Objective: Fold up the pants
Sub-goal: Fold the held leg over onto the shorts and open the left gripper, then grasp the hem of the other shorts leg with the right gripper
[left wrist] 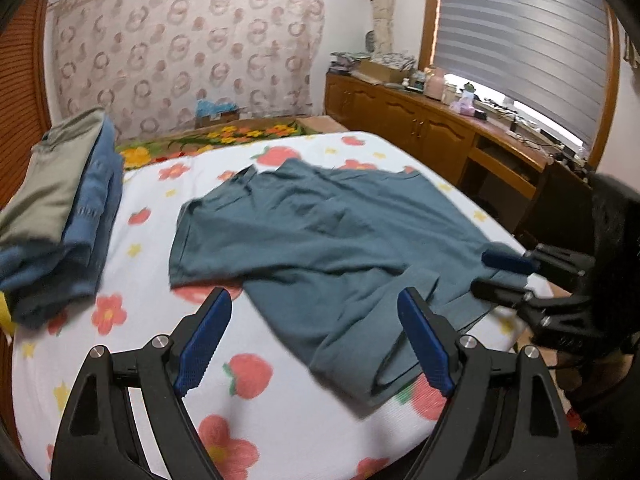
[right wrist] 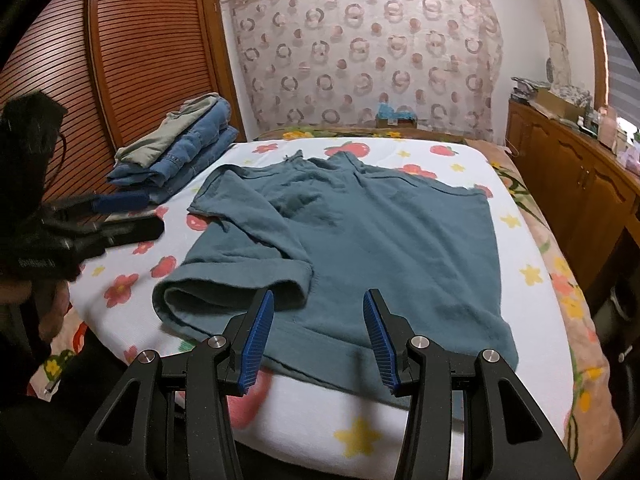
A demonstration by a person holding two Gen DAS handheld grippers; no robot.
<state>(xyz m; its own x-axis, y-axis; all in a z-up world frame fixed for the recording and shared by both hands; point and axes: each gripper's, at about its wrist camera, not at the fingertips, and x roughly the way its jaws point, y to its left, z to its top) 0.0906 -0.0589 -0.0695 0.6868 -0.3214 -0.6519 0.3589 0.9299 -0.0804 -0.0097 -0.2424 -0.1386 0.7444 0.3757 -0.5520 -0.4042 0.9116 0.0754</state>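
Teal pants (left wrist: pixel 320 232) lie spread on the flower-print bed sheet (left wrist: pixel 132 360), with one leg folded across the other. They also show in the right wrist view (right wrist: pixel 380 240), with the rolled cuff of the folded leg near the bed's front edge. My left gripper (left wrist: pixel 314 324) is open and empty, above the sheet at the pants' near edge; it also shows at the left of the right wrist view (right wrist: pixel 136 214). My right gripper (right wrist: pixel 318 324) is open and empty just above the pants' hem; it also shows in the left wrist view (left wrist: pixel 496 276).
A stack of folded jeans and a grey-green garment (right wrist: pixel 180 148) sits at the bed's far left corner, and shows in the left wrist view (left wrist: pixel 60 216). A wooden cabinet (left wrist: pixel 420 128) with clutter runs along the right wall. A slatted wooden door (right wrist: pixel 140 40) stands left.
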